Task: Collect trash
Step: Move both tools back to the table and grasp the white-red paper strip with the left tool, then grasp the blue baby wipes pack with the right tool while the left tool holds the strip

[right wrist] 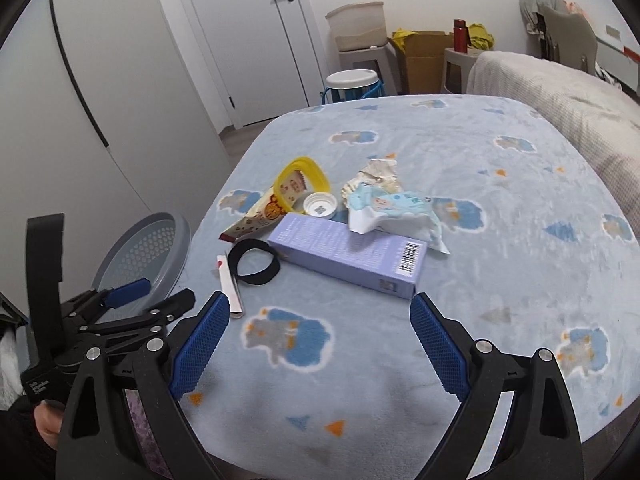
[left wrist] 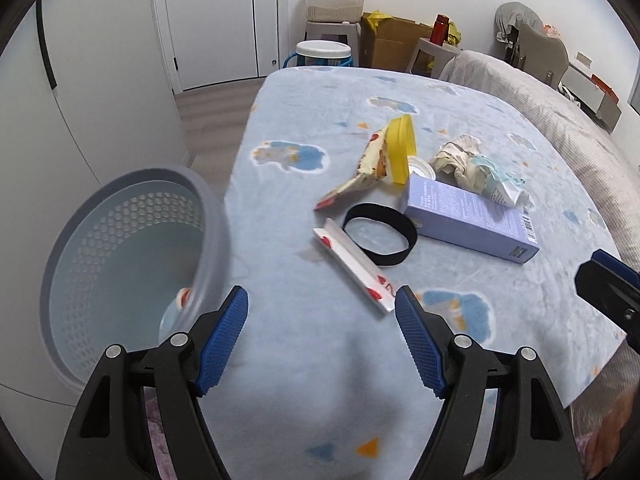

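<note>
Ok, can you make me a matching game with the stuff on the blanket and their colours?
Things:
1. long box
2. stretchy band
3. ring lid
4. bin

Colours:
a. yellow
b. grey
c. purple
d. black

Pairs: 1-c, 2-d, 3-a, 4-b

Ahead of the right gripper (right wrist: 320, 328), a long lavender cardboard box (right wrist: 347, 255) lies flat, a black elastic band loop (right wrist: 256, 262) to its left. Beyond sit a yellow plastic rim (right wrist: 305, 178), a printed snack wrapper (right wrist: 260, 216), a white round cap (right wrist: 320, 204) and crumpled white-and-blue tissue packaging (right wrist: 394, 210). Far left, the grey perforated plastic bin (right wrist: 140, 256) tilts open-mouthed, with a white red-marked strip wrapper (right wrist: 230, 286) beside the left fingertip.
</note>
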Demonstrator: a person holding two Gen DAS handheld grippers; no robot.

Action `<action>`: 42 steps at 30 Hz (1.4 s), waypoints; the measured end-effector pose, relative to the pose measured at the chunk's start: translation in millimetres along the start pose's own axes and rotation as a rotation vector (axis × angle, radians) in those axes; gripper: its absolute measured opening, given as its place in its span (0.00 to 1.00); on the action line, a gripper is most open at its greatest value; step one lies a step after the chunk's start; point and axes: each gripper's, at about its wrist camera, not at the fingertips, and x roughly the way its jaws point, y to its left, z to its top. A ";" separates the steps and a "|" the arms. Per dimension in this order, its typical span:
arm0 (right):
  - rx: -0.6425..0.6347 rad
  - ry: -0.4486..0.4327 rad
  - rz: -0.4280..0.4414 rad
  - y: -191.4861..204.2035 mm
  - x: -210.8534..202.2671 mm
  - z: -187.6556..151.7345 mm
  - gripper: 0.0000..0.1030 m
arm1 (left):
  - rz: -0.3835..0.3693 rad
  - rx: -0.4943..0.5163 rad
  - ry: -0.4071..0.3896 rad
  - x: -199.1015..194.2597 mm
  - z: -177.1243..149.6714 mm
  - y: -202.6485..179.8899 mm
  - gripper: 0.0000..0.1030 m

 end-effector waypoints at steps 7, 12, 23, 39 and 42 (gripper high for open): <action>0.051 -0.004 0.015 -18.9 -3.2 -1.3 0.87 | 0.006 -0.027 0.041 30.2 2.5 -17.8 0.71; 0.066 -0.007 0.025 -22.4 -6.1 -1.2 0.87 | 0.024 -0.047 0.065 49.5 7.1 -23.3 0.71; 0.064 -0.010 0.030 -21.4 -7.1 -0.8 0.87 | 0.039 -0.061 0.065 61.3 10.6 -18.1 0.36; 0.073 0.010 -0.026 -27.6 6.1 -2.3 0.87 | 0.013 -0.062 0.029 27.2 -6.0 9.1 0.12; 0.086 0.020 -0.038 -30.6 12.5 1.2 0.87 | 0.021 -0.055 0.003 16.8 -6.6 12.6 0.12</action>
